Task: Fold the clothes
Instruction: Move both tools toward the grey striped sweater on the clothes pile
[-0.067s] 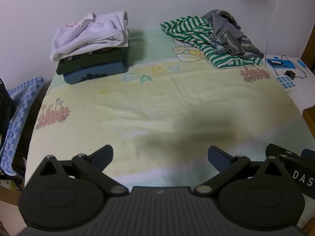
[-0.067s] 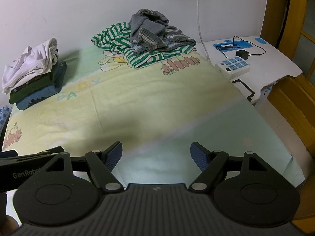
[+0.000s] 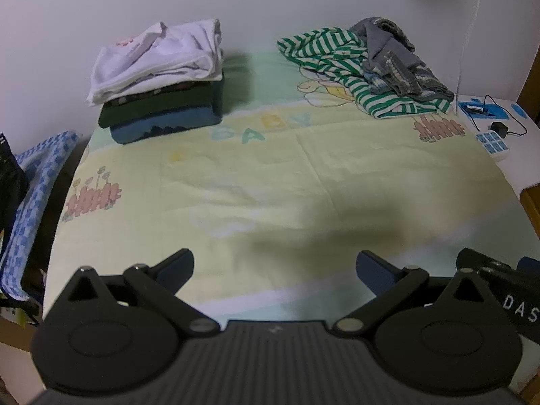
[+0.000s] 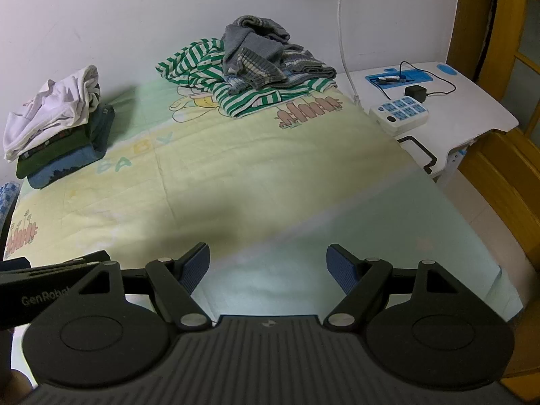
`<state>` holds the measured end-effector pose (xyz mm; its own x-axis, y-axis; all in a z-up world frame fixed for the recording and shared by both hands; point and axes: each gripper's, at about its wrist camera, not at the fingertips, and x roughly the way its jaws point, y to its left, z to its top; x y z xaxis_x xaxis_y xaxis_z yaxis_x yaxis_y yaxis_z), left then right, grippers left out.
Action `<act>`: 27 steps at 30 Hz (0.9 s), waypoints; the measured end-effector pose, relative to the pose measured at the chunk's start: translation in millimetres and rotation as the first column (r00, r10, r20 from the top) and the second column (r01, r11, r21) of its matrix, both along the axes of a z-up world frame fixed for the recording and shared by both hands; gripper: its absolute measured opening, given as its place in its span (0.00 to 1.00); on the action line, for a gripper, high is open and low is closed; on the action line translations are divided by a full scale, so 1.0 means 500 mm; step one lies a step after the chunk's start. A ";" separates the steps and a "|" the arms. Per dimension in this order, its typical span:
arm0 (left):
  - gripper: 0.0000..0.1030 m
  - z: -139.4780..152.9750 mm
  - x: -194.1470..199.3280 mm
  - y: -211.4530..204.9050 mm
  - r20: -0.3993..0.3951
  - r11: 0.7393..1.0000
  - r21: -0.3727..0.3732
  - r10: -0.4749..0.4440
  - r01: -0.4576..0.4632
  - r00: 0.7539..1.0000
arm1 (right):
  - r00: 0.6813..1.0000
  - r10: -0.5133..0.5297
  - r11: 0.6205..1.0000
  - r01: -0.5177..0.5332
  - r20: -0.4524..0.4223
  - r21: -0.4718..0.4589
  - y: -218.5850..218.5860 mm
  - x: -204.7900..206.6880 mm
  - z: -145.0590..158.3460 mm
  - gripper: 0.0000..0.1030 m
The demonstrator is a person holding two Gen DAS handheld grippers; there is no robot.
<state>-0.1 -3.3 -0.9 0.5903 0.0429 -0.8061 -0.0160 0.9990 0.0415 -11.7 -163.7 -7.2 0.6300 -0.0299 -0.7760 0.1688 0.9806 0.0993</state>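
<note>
No visible change from 0.1 s ago: both tongs hover in the same spots over the near edge of the bed (image 3: 256, 175). Left tongs (image 3: 275, 270) released, jaws wide, empty; right tongs (image 4: 268, 266) released, empty too. Unfolded pile at 1 o'clock in the left view: green-striped shirt (image 3: 334, 64) with a grey knit sweater (image 3: 395, 64) on top. Folded stack (image 3: 158, 101) at 11 o'clock, white garment uppermost. White table (image 4: 472, 101) at 2 o'clock in the right view carries a power strip (image 4: 400, 111).
</note>
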 end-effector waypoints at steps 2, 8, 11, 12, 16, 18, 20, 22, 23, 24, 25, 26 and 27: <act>0.99 -0.002 -0.001 -0.008 -0.003 1.000 0.000 -0.005 0.005 1.000 | 1.000 -0.004 1.000 0.004 -0.001 -0.004 -0.011 -0.004 -0.001 0.77; 0.99 0.012 -0.004 0.014 -0.003 1.000 -0.012 -0.024 0.024 1.000 | 1.000 -0.019 1.000 0.019 -0.004 -0.006 -0.002 -0.003 -0.003 0.77; 0.99 0.013 -0.005 0.011 0.004 1.000 -0.007 -0.025 0.025 1.000 | 1.000 -0.023 1.000 0.023 0.001 0.000 -0.001 -0.003 -0.001 0.77; 0.99 0.013 -0.005 0.010 0.006 1.000 -0.005 -0.024 0.024 1.000 | 1.000 -0.024 1.000 0.024 0.004 0.003 -0.002 -0.004 0.000 0.77; 0.99 0.013 -0.008 0.003 0.015 1.000 0.002 -0.023 0.023 1.000 | 0.999 -0.029 0.999 0.028 0.015 0.017 -0.008 -0.009 0.001 0.77; 0.99 0.013 -0.008 0.002 0.015 1.000 0.003 -0.025 0.025 1.000 | 0.999 -0.035 0.999 0.034 0.014 0.025 -0.009 -0.010 0.000 0.77; 0.99 0.013 -0.008 0.003 0.016 1.000 0.006 -0.027 0.027 0.999 | 0.999 -0.041 0.999 0.041 0.012 0.034 -0.010 -0.011 0.000 0.77; 0.99 0.012 -0.012 0.004 0.021 0.999 0.011 -0.030 0.030 0.999 | 0.999 -0.043 0.998 0.043 0.013 0.035 -0.009 -0.013 -0.001 0.77; 0.99 0.011 -0.012 0.005 0.021 0.999 0.013 -0.031 0.031 0.999 | 0.999 -0.044 0.998 0.043 0.014 0.036 -0.008 -0.013 -0.001 0.77; 0.99 0.010 -0.013 0.004 0.021 0.999 0.013 -0.030 0.030 0.999 | 0.999 -0.045 0.998 0.044 0.015 0.036 -0.008 -0.014 -0.002 0.76; 0.99 0.010 -0.013 0.005 0.020 1.000 0.012 -0.029 0.029 0.999 | 0.999 -0.045 0.998 0.045 0.016 0.037 -0.007 -0.015 -0.002 0.76; 0.99 0.010 -0.012 0.007 0.018 1.000 0.011 -0.029 0.028 0.999 | 0.999 -0.046 0.998 0.046 0.017 0.037 -0.006 -0.016 -0.003 0.76; 0.99 0.009 -0.011 0.008 0.017 1.000 0.011 -0.028 0.028 0.999 | 0.999 -0.047 0.998 0.046 0.018 0.038 -0.006 -0.017 -0.003 0.76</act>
